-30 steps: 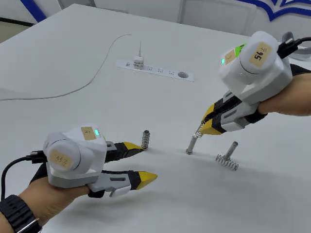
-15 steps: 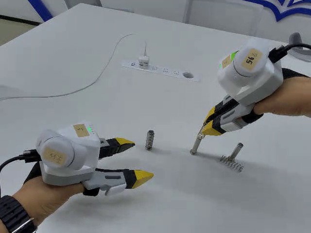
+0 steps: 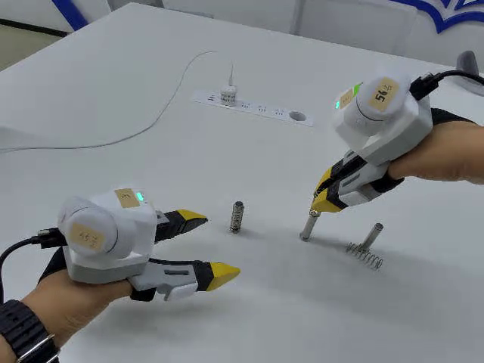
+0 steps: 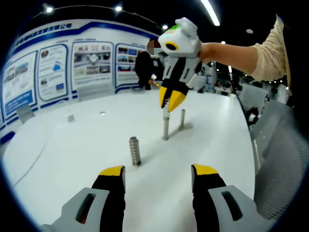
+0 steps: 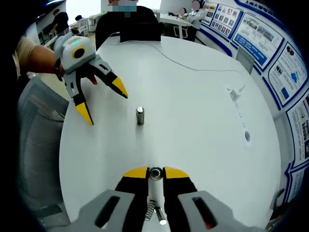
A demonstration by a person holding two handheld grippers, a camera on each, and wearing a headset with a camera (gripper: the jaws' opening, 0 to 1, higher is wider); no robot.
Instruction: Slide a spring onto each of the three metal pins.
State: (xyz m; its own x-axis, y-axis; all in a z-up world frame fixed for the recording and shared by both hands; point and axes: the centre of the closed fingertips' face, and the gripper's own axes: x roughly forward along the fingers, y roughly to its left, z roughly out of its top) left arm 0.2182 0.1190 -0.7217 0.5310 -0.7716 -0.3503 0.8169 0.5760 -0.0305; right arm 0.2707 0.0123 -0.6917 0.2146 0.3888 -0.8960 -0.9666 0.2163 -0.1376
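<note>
Spring point(image 4: 166, 111) is sliding onto the second pin point(image 3: 308, 225)
Right gripper point(image 3: 324, 203), jaws grasping it, is sinking lower than a second ago; left gripper point(image 3: 215, 245) is idling, jaws released.

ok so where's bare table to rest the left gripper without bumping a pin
Widest bare patch: between the power strip and the sprung pin. Also free: the table nearer the person than the pins, beside the left gripper. Crowded: the right gripper, shut on a spring over the middle pin, with the third pin beside.
</note>
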